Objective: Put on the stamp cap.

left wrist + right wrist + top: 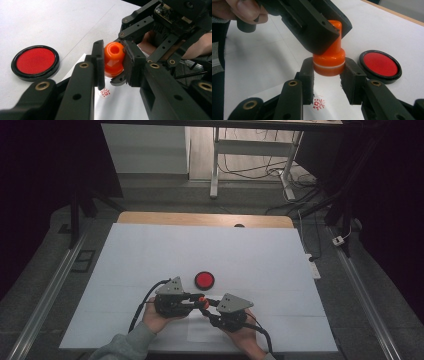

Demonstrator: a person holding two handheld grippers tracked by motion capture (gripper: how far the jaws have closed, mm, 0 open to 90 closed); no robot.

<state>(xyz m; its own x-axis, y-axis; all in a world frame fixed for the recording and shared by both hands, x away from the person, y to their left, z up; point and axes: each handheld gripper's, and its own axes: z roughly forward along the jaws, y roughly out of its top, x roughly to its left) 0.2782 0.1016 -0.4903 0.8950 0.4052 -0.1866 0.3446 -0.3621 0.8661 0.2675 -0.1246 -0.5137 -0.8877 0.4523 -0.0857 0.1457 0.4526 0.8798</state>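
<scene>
White table (150, 255): both claws grip orange stamp (329, 60) above red imprint (318, 103).

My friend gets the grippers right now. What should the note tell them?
Left gripper: shut on the upper part of the orange stamp.
Right gripper: jaws at each side of the stamp's base, seemingly touching it; grip unclear.
The stamp is held above the white paper, off the sheet.
The red ink pad sits open on the table, just beyond the grippers.
Done: one red print is on the paper.
Left: probably passing the stamp over or setting it down.
</scene>
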